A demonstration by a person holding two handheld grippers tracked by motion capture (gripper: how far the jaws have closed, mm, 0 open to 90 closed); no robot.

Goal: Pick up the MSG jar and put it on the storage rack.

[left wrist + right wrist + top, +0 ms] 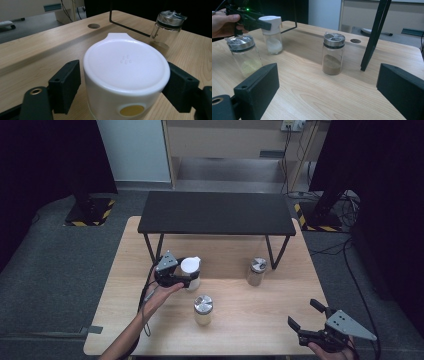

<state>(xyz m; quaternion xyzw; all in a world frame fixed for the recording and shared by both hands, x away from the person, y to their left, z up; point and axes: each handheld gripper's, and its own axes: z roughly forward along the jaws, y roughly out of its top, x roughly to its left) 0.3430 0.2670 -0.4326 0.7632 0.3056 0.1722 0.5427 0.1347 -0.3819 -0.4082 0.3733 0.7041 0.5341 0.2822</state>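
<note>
The left tongs sit around the white cap of a shaker jar, one pad on each side, at the left-middle of the worktop just in front of the black metal rack. In the left gripper view a thin gap shows at the left pad while the right pad meets the cap's rim, so the jaws look only partly closed on the jar and not yet clamped.

To do this step well, the person would best centre the cap between both pads, close evenly so the jar does not tip toward one side, and grip low enough on the cap's straight wall that the pads cannot slide off its rounded top edge. The pouring lip at the far side of the cap should stay clear of the pads. A straight lift would keep it from knocking the jar with the metal lid standing just in front.

The right tongs hang wide apart near the worktop's front right corner, holding nothing; a third jar with brown powder stands under the rack's right leg.

No brand or writing can be read: the white cap bears only a small cluster of raised dots and a yellow oval
</note>
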